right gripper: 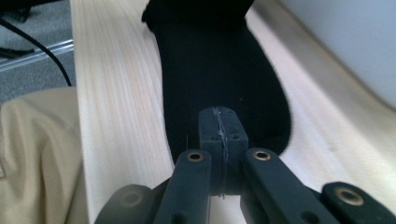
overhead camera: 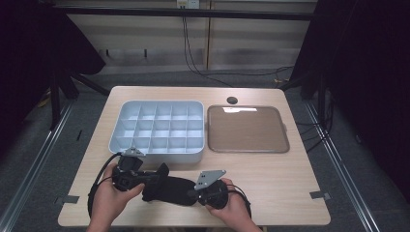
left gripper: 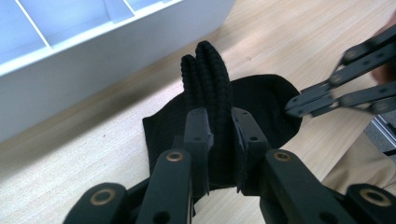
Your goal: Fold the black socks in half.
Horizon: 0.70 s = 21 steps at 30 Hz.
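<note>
Left gripper (left gripper: 219, 140) clamped on black sock (left gripper: 261, 102) — ribbed cuff folded upright; right gripper (right gripper: 219, 135) pinched shut on toe end, beside divided tray (overhead camera: 157, 128).

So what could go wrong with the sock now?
The left gripper pinches only the folded cuff of the black sock, so it might slip free. The right gripper nips a thin edge and could lose it. The sock could catch the white tray nearby.

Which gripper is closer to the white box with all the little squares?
Left. The left gripper sits just in front of the white box; the right gripper is farther toward the table's near edge.
</note>
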Available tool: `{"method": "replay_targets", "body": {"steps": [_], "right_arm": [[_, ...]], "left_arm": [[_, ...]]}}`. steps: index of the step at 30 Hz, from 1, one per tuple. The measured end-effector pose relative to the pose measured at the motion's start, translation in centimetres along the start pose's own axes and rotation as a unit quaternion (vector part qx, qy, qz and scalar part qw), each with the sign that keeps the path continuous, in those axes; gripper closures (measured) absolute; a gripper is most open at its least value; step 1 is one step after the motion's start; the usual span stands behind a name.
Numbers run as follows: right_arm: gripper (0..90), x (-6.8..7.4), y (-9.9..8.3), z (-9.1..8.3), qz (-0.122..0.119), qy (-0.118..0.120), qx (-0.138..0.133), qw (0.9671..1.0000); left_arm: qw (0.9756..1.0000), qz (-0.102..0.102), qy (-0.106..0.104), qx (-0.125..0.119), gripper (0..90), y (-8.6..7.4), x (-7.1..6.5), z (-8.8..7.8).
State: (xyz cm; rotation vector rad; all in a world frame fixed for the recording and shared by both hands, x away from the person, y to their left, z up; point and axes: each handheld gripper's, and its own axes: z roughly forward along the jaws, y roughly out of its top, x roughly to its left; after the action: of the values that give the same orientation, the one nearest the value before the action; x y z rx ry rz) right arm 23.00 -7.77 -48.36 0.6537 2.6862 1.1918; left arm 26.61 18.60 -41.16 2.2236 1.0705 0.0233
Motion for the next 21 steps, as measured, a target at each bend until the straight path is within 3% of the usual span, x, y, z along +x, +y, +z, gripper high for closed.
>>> {"method": "replay_targets", "body": {"steps": [4, 12, 21], "right_arm": [[90.0, -0.1, 0.1, -1.4, 0.0, 0.0, -0.008, 1.0], [90.0, -0.3, -1.7, -2.9, 0.013, 0.012, 0.012, 0.9998], [90.0, -0.3, -2.4, -1.7, 0.011, 0.016, 0.035, 0.9992]], "left_arm": [[1.0, -0.001, 0.0, 0.001, 78.0, 0.1, 0.1, 0.1], [1.0, 0.004, 0.003, 0.002, 77.7, 0.4, 0.0, 0.4], [0.9999, 0.01, 0.0, 0.004, 77.4, 0.8, -0.4, 0.8]]}}
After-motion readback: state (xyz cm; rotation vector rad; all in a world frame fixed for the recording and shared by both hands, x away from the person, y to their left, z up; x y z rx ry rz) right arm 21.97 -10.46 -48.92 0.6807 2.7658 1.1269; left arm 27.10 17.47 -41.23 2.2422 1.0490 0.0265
